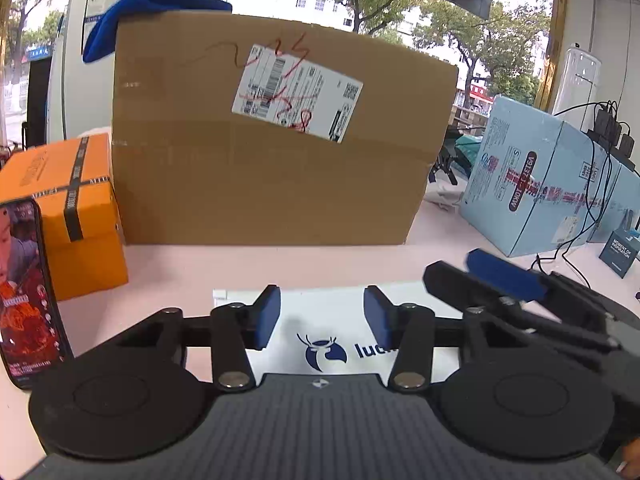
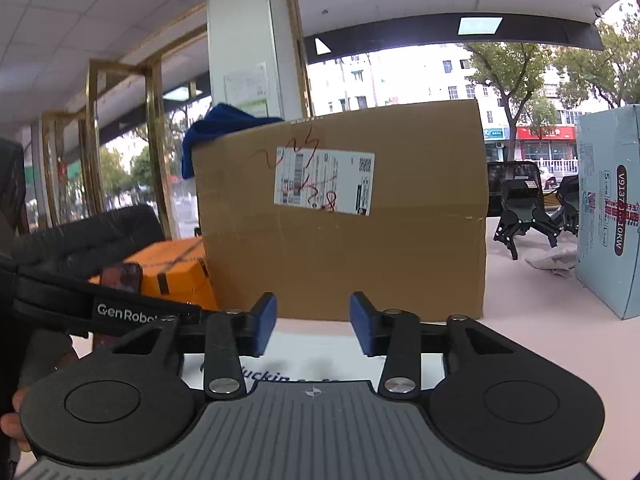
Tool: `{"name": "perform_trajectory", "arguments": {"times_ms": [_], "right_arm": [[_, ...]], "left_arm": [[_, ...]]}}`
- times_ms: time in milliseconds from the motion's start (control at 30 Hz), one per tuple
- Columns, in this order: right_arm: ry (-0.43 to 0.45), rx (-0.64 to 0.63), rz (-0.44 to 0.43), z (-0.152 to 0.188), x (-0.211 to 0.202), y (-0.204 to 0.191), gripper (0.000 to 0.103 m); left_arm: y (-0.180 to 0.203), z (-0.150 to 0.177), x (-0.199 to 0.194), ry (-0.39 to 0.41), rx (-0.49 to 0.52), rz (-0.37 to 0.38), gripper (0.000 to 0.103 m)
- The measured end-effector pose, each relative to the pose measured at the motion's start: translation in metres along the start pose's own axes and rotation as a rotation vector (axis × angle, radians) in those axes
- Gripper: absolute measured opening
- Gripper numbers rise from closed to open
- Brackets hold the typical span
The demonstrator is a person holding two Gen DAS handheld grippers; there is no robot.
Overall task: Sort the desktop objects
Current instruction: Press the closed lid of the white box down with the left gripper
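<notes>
A flat white item with a blue deer logo lies on the pale pink table. My left gripper hovers open just above it, nothing between its blue pads. The same white item shows under my right gripper, which is also open and empty. The right gripper's blue-padded finger reaches in from the right in the left wrist view. A phone with a lit screen stands at the far left, leaning by an orange box.
A big brown cardboard box with a shipping label blocks the back, a blue cloth draped on its corner. A light blue carton and black cables sit at the right. Folded black grippers rest behind the box.
</notes>
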State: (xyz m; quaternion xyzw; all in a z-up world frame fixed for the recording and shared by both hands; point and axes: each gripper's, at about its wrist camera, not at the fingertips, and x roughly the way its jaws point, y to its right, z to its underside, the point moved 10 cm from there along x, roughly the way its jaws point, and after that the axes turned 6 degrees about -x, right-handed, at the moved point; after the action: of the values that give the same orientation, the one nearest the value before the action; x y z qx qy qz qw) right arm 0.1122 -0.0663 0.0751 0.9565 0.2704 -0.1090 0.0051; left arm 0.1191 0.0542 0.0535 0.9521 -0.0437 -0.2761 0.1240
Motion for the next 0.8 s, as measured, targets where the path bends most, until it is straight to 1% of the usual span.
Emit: {"name": "perform_trajectory", "arguments": {"times_ms": [67,133,200,233,400,500,633,800], "right_arm": [[-0.036,-0.021,0.034,0.008,0.004,-0.002,0.034],[-0.072,-0.042,0.068,0.016,0.009,-0.003,0.033],[-0.107,-0.063,0.102,0.024,0.013,-0.005,0.032],[-0.134,-0.052,0.112,0.029,0.016,-0.004,0.032],[-0.098,-0.178,0.196,0.036,0.014,-0.017,0.032],[-0.084,-0.149,0.222,0.039,0.009,-0.016,0.032],[-0.067,-0.126,0.235,0.042,0.006,-0.015,0.032],[-0.041,-0.152,0.257,0.043,0.006,-0.018,0.031]], "left_arm": [[-0.001,0.005,0.005,-0.013,-0.004,-0.010,0.032],[0.000,0.007,0.006,0.003,0.017,-0.032,0.030],[0.001,0.009,0.006,0.026,0.035,-0.061,0.026],[0.002,0.010,0.006,0.039,0.039,-0.073,0.025],[0.012,0.019,0.004,0.111,0.084,-0.106,0.025],[0.011,0.020,0.003,0.140,0.059,-0.118,0.023],[0.010,0.020,0.003,0.143,0.059,-0.113,0.023],[0.011,0.023,0.003,0.168,0.075,-0.137,0.019]]}}
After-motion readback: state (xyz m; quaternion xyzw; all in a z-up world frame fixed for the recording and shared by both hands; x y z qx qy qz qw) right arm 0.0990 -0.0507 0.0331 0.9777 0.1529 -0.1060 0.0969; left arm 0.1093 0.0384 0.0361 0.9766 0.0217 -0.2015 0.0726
